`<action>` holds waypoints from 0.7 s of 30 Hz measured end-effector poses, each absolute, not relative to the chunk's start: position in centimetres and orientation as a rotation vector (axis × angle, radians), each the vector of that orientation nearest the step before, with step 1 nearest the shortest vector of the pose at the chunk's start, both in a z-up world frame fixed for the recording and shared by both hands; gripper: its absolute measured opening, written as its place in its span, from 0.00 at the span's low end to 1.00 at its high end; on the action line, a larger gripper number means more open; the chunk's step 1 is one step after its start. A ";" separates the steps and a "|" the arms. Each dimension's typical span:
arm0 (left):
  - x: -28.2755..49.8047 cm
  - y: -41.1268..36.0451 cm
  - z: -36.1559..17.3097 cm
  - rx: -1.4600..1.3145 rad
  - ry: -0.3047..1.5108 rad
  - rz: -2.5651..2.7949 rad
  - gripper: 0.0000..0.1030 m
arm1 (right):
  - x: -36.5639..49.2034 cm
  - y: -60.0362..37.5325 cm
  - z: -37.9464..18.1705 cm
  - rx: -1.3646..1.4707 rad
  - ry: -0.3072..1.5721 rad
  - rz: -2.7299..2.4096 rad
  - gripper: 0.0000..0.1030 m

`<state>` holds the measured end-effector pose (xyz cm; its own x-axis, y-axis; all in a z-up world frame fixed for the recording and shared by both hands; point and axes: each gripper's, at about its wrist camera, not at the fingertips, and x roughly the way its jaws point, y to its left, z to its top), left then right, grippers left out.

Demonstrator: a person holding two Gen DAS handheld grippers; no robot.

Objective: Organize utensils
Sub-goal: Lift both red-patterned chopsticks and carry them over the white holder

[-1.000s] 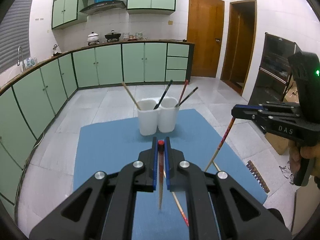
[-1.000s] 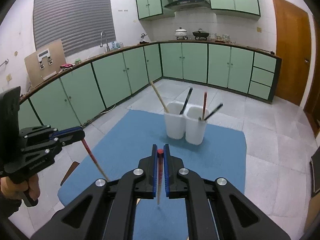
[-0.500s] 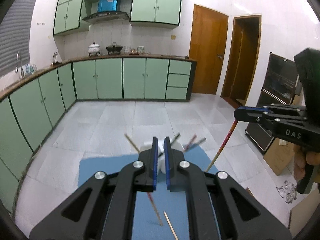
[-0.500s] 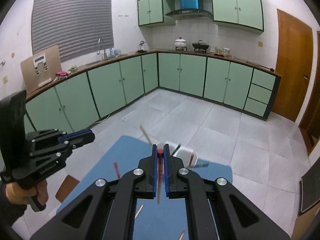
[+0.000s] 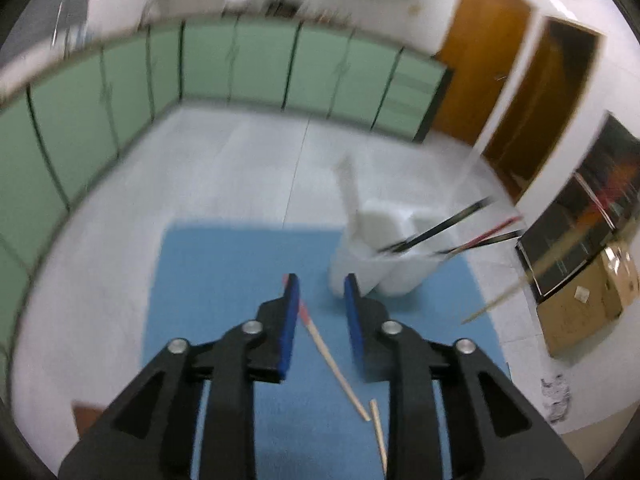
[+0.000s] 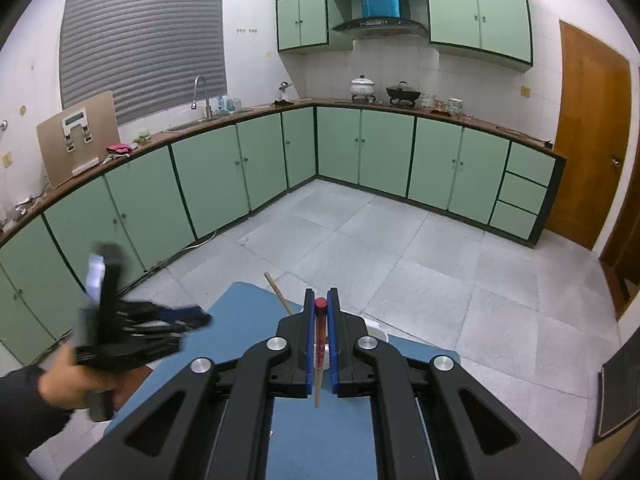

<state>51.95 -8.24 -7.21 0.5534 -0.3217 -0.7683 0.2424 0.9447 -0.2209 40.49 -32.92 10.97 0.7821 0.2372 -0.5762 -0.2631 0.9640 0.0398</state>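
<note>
The left gripper (image 5: 320, 300) has its jaws spread apart above a red-tipped chopstick (image 5: 332, 364) lying loose on the blue mat (image 5: 224, 280). The right gripper (image 6: 321, 336) is clamped on another red-tipped chopstick (image 6: 319, 356). Behind them a white twin-cup holder (image 5: 380, 256) stands on the mat with several chopsticks leaning out. Around lie pale floor tiles (image 6: 400, 248), green cabinets (image 6: 384, 152) and a wooden door (image 6: 588, 140).

Matt blue mat (image 5: 224, 280), seemingly wooden chopstick (image 5: 334, 368).

Right gripper (image 6: 321, 304) clamps red-tipped chopstick (image 6: 319, 356) (upright).
</note>
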 end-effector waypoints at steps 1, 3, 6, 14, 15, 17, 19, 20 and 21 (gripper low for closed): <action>53.2 -8.2 -8.7 -0.105 0.964 -0.320 0.24 | 40.7 -33.2 10.8 -0.040 0.615 0.277 0.06; 55.8 -8.2 -12.3 -0.155 1.061 -0.304 0.27 | 41.1 -33.6 10.6 -0.038 0.615 0.287 0.06; 59.3 -8.4 -16.6 -0.203 1.142 -0.243 0.27 | 41.2 -34.4 10.0 -0.037 0.615 0.304 0.06; 64.9 -11.4 -21.0 -0.171 1.246 -0.175 0.30 | 40.5 -36.1 8.1 -0.028 0.616 0.343 0.06; 65.3 -11.7 -21.5 -0.173 1.267 -0.168 0.30 | 40.5 -36.3 8.0 -0.025 0.614 0.345 0.06; 66.1 -11.5 -21.9 -0.180 1.280 -0.135 0.30 | 40.2 -36.8 7.7 -0.018 0.608 0.350 0.06; 67.0 -11.7 -22.1 -0.183 1.300 -0.129 0.30 | 40.2 -37.2 7.6 -0.014 0.602 0.351 0.06; 67.1 -11.9 -22.1 -0.165 1.300 -0.127 0.30 | 40.1 -37.5 7.5 -0.009 0.602 0.352 0.06; 67.2 -12.2 -22.1 -0.134 1.301 -0.127 0.29 | 40.0 -37.8 7.5 -0.004 0.601 0.352 0.06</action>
<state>67.19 -12.25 -22.06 0.2613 -0.1687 -0.9504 0.0180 0.9853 -0.1699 40.03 -37.79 7.47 0.7671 0.3233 -0.5541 -0.3258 0.9404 0.0976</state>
